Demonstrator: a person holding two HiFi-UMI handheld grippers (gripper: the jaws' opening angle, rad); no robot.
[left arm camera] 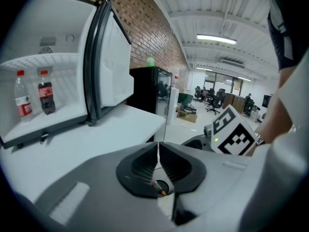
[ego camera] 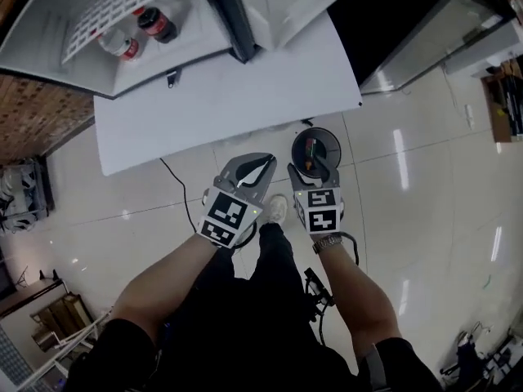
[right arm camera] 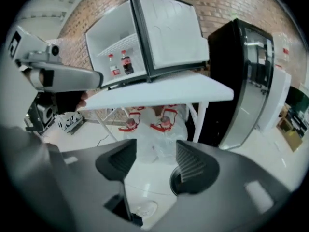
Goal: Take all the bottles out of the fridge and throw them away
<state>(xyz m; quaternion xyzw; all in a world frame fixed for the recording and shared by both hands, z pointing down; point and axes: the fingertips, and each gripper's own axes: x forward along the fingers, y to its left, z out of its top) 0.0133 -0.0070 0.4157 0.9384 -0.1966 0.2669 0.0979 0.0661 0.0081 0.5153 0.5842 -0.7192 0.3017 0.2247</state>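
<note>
White table [ego camera: 245, 96], fridge [ego camera: 41, 31] holding two bottles [ego camera: 157, 24]

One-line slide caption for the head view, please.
Two bottles stand in the open fridge on a white table; left gripper and right gripper hang empty near the bin.

Grey left hand-held gripper [ego camera: 265, 162], right hand-held gripper [ego camera: 313, 168], marker cubes [ego camera: 225, 217], black clothes [ego camera: 270, 317], wristwatch [ego camera: 327, 242]
</note>
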